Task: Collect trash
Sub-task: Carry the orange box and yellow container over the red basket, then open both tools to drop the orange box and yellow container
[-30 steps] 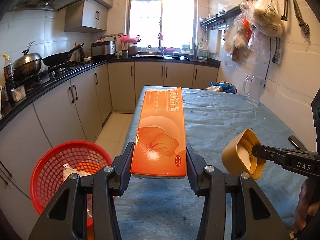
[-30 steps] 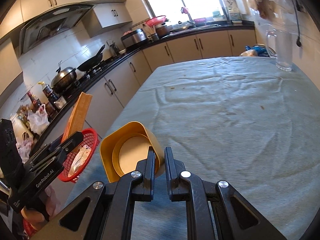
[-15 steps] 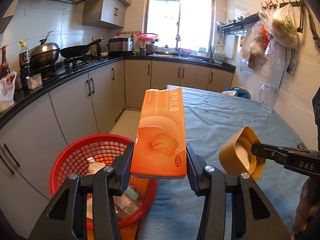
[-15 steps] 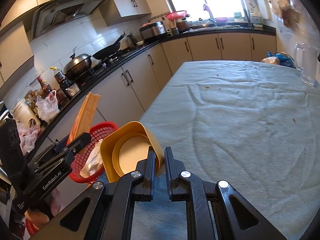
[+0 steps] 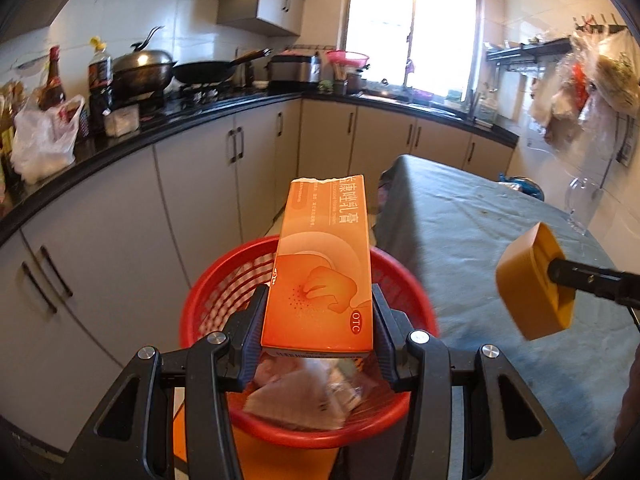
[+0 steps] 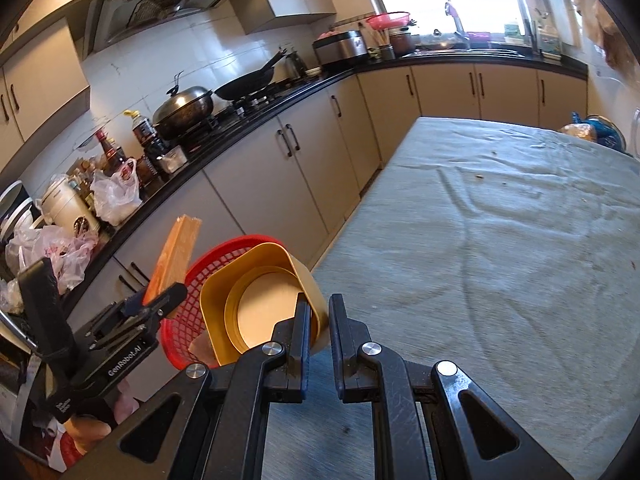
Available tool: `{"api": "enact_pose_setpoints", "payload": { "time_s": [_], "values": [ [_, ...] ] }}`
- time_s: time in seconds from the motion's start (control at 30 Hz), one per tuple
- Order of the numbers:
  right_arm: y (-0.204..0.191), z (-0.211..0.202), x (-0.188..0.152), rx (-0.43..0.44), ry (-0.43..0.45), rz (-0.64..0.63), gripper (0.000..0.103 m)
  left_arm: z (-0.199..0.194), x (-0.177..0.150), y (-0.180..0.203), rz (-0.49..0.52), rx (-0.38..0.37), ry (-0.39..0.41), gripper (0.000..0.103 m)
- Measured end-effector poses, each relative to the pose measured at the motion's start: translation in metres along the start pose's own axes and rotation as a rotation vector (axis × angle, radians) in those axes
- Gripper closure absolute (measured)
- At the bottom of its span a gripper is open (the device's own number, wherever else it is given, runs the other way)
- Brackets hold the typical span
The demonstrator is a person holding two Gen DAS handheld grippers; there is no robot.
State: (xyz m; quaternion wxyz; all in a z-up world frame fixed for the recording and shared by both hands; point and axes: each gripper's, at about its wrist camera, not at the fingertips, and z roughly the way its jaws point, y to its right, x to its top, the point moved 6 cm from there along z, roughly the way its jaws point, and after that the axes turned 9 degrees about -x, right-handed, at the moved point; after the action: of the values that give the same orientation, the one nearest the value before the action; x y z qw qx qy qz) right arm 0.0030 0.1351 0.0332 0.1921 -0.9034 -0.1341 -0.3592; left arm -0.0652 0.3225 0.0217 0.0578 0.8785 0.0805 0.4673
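A: Left gripper [image 5: 319, 322]?
B: Clamped on the orange carton [image 5: 322, 268], held above the red basket [image 5: 208, 300] of wrappers.
A: Right gripper [image 6: 319, 322]?
B: Pinching the yellow container's [image 6: 256, 300] wall, beside the basket at the table [image 6: 500, 240] edge.

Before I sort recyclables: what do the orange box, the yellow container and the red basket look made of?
Orange box: thin printed cardboard, slightly glossy, with a torn top edge. Yellow container: seemingly moulded plastic, smooth, matte, rounded corners. Red basket: plastic, judging by its glossy open lattice wall.
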Motion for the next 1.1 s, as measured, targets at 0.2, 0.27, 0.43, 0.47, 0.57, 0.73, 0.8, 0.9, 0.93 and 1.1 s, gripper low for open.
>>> {"api": "enact_pose_setpoints", "payload": {
  "time_s": [0.2, 0.27, 0.43, 0.47, 0.57, 0.73, 0.8, 0.9, 0.93, 1.1],
  "values": [
    [-0.021, 0.018, 0.000, 0.014, -0.026, -0.028, 0.093, 0.008, -0.010, -0.020, -0.031, 0.021, -0.032, 0.057],
    [-0.028, 0.026, 0.001, 0.015, -0.037, -0.037, 0.093, 0.010, -0.013, -0.022, -0.036, 0.024, -0.038, 0.057],
    [-0.042, 0.043, 0.002, 0.013, -0.061, -0.062, 0.093, 0.017, -0.017, -0.029, -0.044, 0.024, -0.056, 0.057],
    [-0.045, 0.048, 0.002, 0.011, -0.067, -0.068, 0.093, 0.019, -0.018, -0.030, -0.046, 0.024, -0.062, 0.057],
    [-0.050, 0.060, 0.002, 0.005, -0.085, -0.074, 0.093, 0.022, -0.021, -0.033, -0.056, 0.027, -0.074, 0.057],
    [-0.054, 0.076, 0.000, -0.002, -0.113, -0.078, 0.093, 0.026, -0.023, -0.039, -0.070, 0.029, -0.088, 0.057],
    [-0.055, 0.082, -0.001, -0.007, -0.123, -0.078, 0.093, 0.028, -0.025, -0.041, -0.073, 0.031, -0.094, 0.057],
    [-0.058, 0.089, -0.002, -0.010, -0.138, -0.080, 0.093, 0.031, -0.027, -0.041, -0.078, 0.033, -0.103, 0.057],
    [-0.059, 0.091, -0.002, -0.012, -0.140, -0.081, 0.093, 0.031, -0.027, -0.041, -0.080, 0.032, -0.104, 0.057],
    [-0.064, 0.098, -0.002, -0.019, -0.149, -0.090, 0.093, 0.033, -0.027, -0.042, -0.084, 0.031, -0.107, 0.057]
  ]
}}
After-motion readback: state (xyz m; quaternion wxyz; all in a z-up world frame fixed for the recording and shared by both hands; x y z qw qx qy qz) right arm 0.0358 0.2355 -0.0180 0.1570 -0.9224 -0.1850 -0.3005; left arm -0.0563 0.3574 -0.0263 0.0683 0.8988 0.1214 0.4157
